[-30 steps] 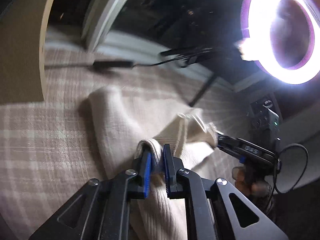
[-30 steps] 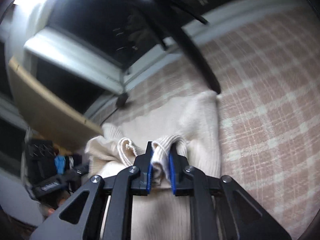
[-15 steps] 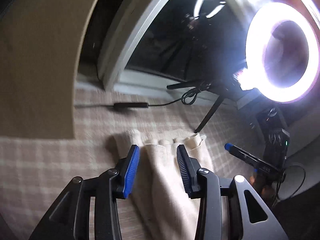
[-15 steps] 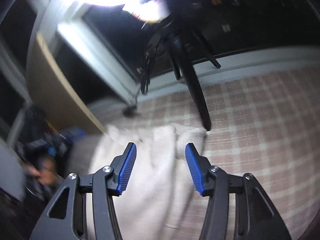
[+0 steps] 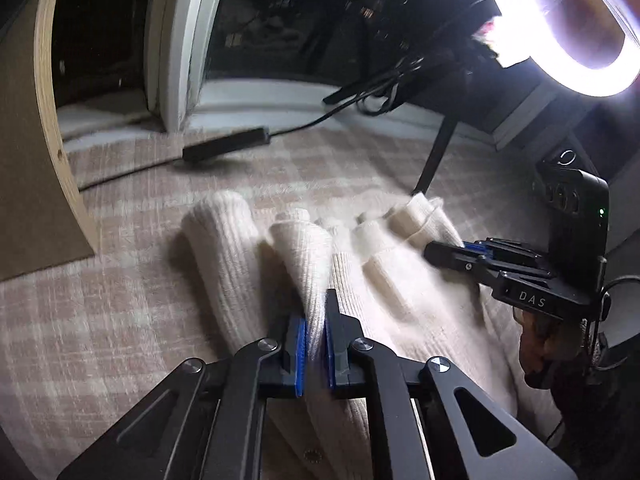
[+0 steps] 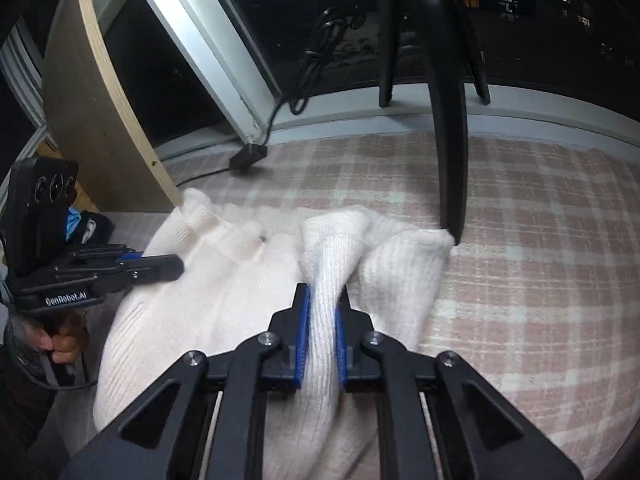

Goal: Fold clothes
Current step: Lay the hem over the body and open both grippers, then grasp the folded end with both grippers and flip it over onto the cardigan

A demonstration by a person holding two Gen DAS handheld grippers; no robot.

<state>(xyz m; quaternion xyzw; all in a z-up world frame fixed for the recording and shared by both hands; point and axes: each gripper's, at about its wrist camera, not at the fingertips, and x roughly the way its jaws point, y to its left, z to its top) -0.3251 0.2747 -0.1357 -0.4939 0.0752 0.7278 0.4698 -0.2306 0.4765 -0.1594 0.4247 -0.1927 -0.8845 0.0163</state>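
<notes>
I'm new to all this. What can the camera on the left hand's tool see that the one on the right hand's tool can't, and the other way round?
Only the left view shows the glowing ring light at the upper right. Only the right view shows the whole black tripod leg coming down to the sweater's edge, and some blue fabric at the far left. Both show the cream knit sweater on the checked cloth, the wooden board, the black power adapter near the window frame, and each tool, left tool and right tool, closing on a pinched ridge of sweater.

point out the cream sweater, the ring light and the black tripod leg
cream sweater [image 6: 224,320], right wrist view, ribbed body
ring light [image 5: 576,76], left wrist view, glowing lower rim
black tripod leg [image 6: 450,128], right wrist view, mid-shaft
</notes>
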